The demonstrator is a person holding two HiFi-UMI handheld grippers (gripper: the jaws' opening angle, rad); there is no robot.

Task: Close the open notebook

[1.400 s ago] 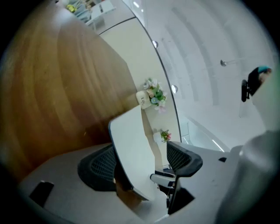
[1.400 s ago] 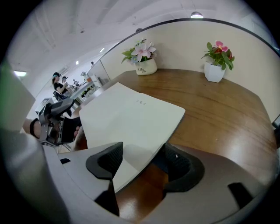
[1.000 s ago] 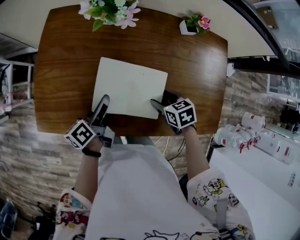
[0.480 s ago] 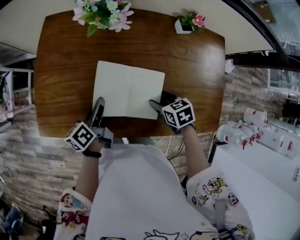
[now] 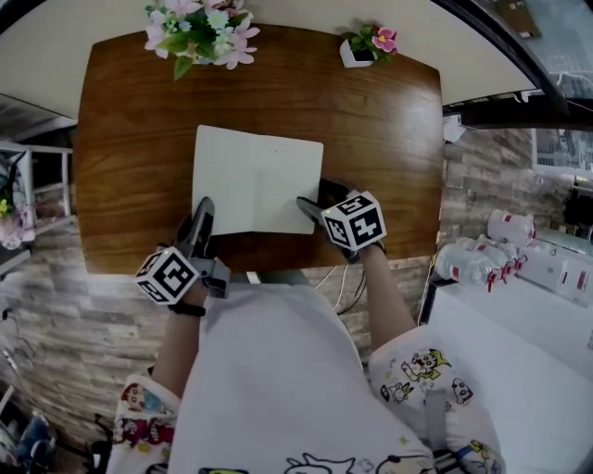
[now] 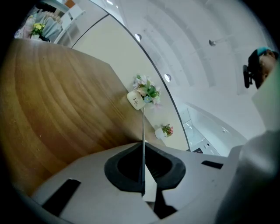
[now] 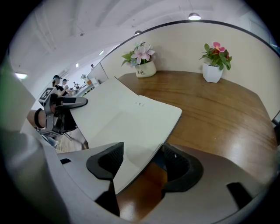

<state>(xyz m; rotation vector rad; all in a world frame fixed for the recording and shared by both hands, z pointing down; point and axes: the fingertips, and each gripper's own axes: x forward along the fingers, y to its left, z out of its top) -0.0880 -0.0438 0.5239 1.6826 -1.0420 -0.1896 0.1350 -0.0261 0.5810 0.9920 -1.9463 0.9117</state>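
Note:
The open notebook (image 5: 258, 176) lies white-paged on the wooden table (image 5: 389, 139), close to its near edge. My left gripper (image 5: 202, 211) is at the notebook's near left corner. In the left gripper view its jaws have just been closing and are shut (image 6: 143, 151) on a thin sheet (image 6: 143, 127) seen edge-on. My right gripper (image 5: 316, 200) straddles the near right corner. Its pads stand apart (image 7: 142, 162), with the notebook's (image 7: 124, 118) slightly raised right edge between them.
A white pot of pink flowers (image 5: 199, 23) and a smaller potted plant (image 5: 368, 44) stand at the table's far edge. White bottles (image 5: 482, 255) sit on a counter to the right. Brick-patterned floor shows around the table.
The left gripper's jaws, apart over the near left corner a second ago, have closed on the sheet there. The right gripper has stayed at the near right corner.

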